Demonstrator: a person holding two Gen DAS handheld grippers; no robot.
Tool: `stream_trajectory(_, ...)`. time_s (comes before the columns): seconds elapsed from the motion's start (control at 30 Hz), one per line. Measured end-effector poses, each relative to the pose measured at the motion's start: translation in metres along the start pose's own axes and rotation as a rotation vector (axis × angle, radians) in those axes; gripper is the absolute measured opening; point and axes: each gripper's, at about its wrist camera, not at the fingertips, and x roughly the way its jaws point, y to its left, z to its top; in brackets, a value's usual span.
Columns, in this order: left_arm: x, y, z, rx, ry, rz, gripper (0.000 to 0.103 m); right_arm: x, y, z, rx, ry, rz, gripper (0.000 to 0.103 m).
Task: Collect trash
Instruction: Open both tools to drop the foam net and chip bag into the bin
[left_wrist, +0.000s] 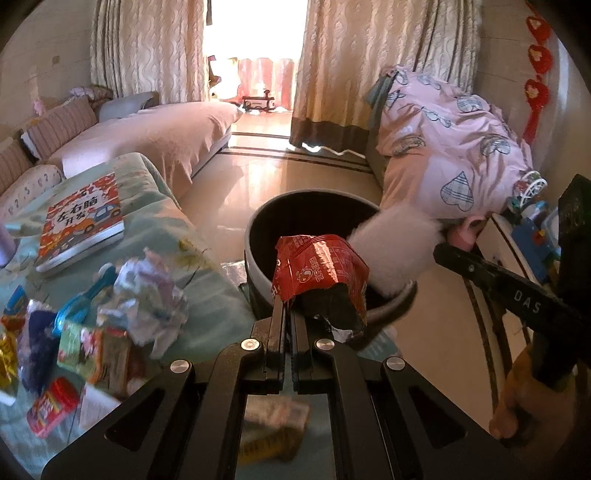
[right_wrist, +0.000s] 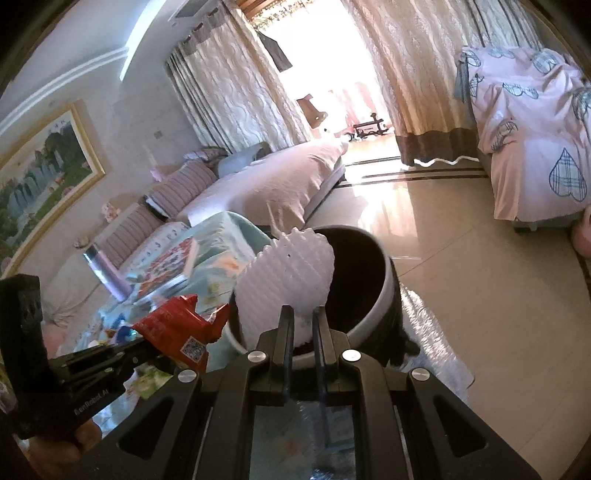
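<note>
My left gripper (left_wrist: 285, 306) is shut on a red snack wrapper (left_wrist: 319, 271) and holds it over the near rim of a round dark trash bin (left_wrist: 295, 210). The wrapper also shows in the right wrist view (right_wrist: 177, 328). My right gripper (right_wrist: 303, 314) is shut on a white foam fruit net (right_wrist: 291, 273), held over the bin (right_wrist: 369, 266). The net and right gripper also show in the left wrist view (left_wrist: 395, 243), coming in from the right. Crumpled paper (left_wrist: 147, 295) and several snack packets (left_wrist: 88, 347) lie on the table at the left.
A table with a light green cloth (left_wrist: 155, 192) holds a children's book (left_wrist: 83, 225). A pink sofa (left_wrist: 155, 133) stands behind. Pink bedding (left_wrist: 454, 147) is piled at the right. A tiled floor (right_wrist: 480, 295) surrounds the bin. A bubble-wrap sheet (right_wrist: 432, 339) lies beside the bin.
</note>
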Motion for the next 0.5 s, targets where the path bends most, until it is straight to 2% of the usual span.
stream_trajectory(0.23,0.028,-0.003,0.018,-0.005,0.033,0.007,0.002,0.028,-0.010,0.016,-0.029,0.041,-0.031,0.005)
stream_trajectory(0.33,0.041,-0.006,0.021,0.003,0.069,0.004,0.009,0.035,-0.016,0.019,-0.024,0.049,-0.036,0.005)
stream_trajectory(0.37,0.043,-0.007,0.022,0.005,0.073,0.001,0.018,0.036,-0.016,0.020,-0.022,0.050,-0.037,0.005)
stream_trajectory(0.4,0.044,-0.007,0.022,0.006,0.073,-0.001,0.033,0.036,-0.017,0.021,-0.021,0.048,-0.040,0.005)
stream_trajectory(0.47,0.043,-0.009,0.020,0.006,0.066,0.002,0.055,0.033,-0.018,0.019,-0.015,0.042,-0.039,0.008)
stream_trajectory(0.5,0.041,-0.010,0.020,0.006,0.057,0.001,0.056,0.031,-0.018,0.017,-0.011,0.040,-0.039,0.010)
